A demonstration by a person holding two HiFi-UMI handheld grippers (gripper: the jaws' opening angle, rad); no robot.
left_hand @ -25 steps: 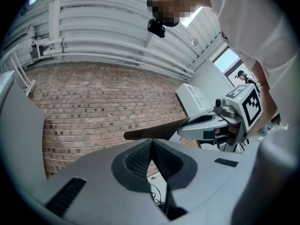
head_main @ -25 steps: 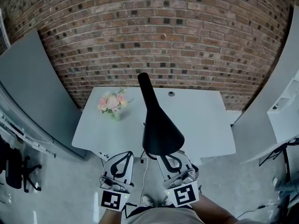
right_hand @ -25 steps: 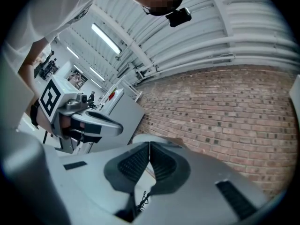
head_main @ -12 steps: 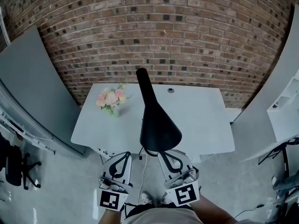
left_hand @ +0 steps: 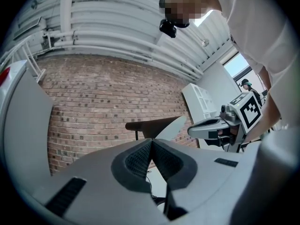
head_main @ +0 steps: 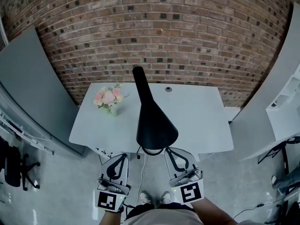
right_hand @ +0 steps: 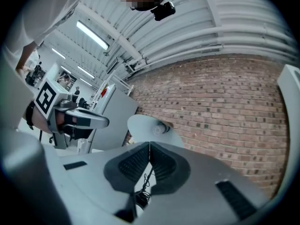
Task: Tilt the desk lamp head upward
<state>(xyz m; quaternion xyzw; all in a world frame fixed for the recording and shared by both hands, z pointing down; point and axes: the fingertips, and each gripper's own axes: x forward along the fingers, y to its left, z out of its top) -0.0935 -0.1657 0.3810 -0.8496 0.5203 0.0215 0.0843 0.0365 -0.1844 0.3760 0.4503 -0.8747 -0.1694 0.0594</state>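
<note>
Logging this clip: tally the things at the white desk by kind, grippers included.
Desk lamp, black: 1
Bunch of flowers: 1
Grippers, both shut and empty: 2 (left gripper, right gripper)
Total: 4

No word, number or brand name can be read anywhere here. The only printed signs are black-and-white coded patterns: one square marker [head_main: 108, 201] on the cube of the left gripper [head_main: 123, 156] and a second square marker [head_main: 190, 192] on the cube of the right gripper [head_main: 169, 151]. Both are made of blocks, not letters or digits. Each also shows in the other gripper's view, and it gives no readable text there either.
</note>
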